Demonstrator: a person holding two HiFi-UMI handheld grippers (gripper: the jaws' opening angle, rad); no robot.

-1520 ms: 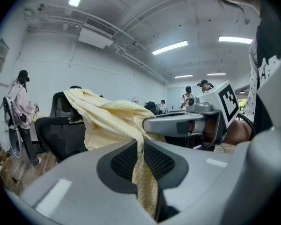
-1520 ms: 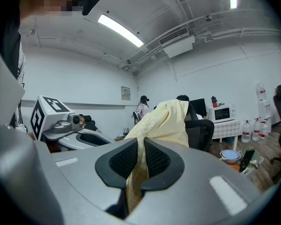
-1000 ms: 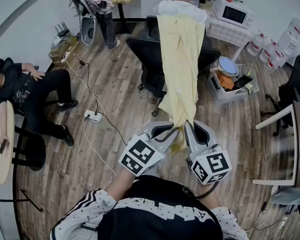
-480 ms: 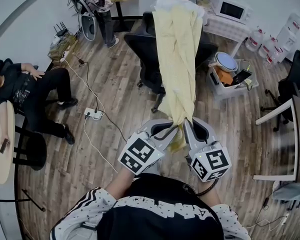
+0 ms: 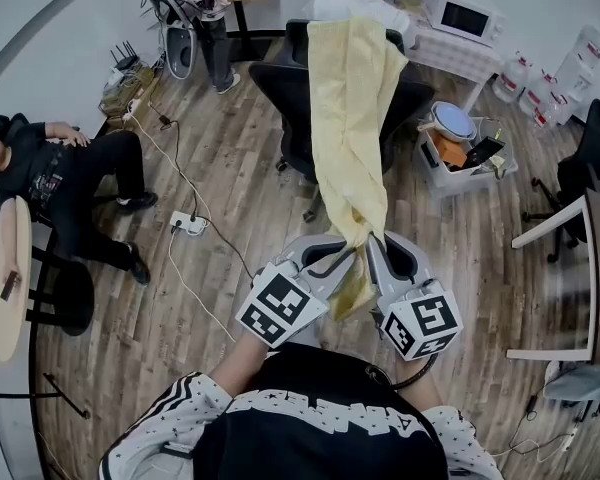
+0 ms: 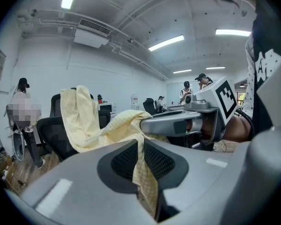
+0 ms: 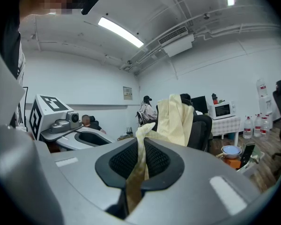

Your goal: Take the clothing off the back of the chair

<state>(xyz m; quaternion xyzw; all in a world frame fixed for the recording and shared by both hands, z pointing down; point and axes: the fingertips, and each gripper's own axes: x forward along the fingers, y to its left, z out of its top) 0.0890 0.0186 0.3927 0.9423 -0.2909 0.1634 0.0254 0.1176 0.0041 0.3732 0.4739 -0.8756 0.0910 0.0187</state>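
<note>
A pale yellow garment (image 5: pixel 355 118) hangs over the back of a black office chair (image 5: pixel 280 98) and stretches in a slanting band down to me. Its lower end is pinched between both grippers, which stand side by side. My left gripper (image 5: pixel 347 255) is shut on the cloth, and my right gripper (image 5: pixel 373 251) is shut on it just beside. In the left gripper view the garment (image 6: pixel 84 121) runs from the chair (image 6: pixel 49 135) into the left gripper (image 6: pixel 141 161). The right gripper view shows the garment (image 7: pixel 175 118) caught in the right gripper (image 7: pixel 141 161).
A person (image 5: pixel 70 183) sits at the left by a round table (image 5: pixel 5 298). A power strip (image 5: pixel 190 225) and cables lie on the wooden floor. A bin of bowls (image 5: pixel 460 153) stands right of the chair, near a desk (image 5: pixel 590 268). Another person (image 5: pixel 355 3) sits behind the chair.
The garment's hanging part has drawn narrower and tauter, slanting more toward the grippers. Both grippers keep their place and their hold.
</note>
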